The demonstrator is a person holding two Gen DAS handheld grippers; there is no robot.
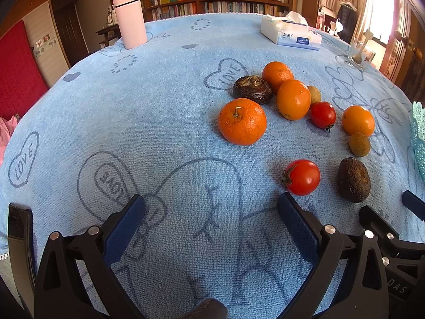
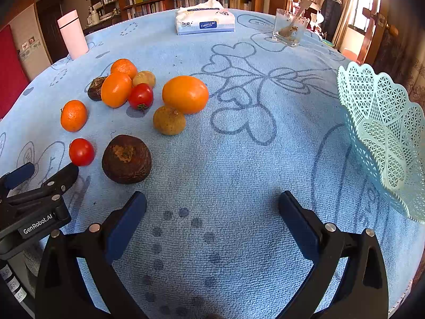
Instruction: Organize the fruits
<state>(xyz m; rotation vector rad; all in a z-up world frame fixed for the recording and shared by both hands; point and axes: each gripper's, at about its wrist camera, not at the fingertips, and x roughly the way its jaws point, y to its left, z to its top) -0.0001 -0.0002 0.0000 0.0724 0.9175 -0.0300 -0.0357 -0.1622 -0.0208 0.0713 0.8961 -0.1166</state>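
Fruit lies loose on the blue towel: several oranges (image 1: 242, 121) (image 2: 185, 94), two red tomatoes (image 1: 302, 177) (image 2: 81, 151), two dark brown water chestnuts (image 1: 354, 179) (image 2: 127, 159) and small tan longans (image 1: 359, 144) (image 2: 169, 120). A pale green lattice basket (image 2: 385, 133) stands empty at the right; only its edge (image 1: 419, 135) shows in the left wrist view. My left gripper (image 1: 211, 204) is open, and the near tomato sits just beyond its right fingertip. My right gripper (image 2: 212, 202) is open over bare towel, with the near chestnut just past its left finger.
A pink flask (image 1: 130, 18) (image 2: 72, 34) stands at the back left. A tissue pack (image 2: 205, 21) (image 1: 290, 32) and a glass holder (image 2: 290, 28) sit at the far edge. Bookshelves fill the wall behind. The left gripper's body (image 2: 34, 207) shows at the left.
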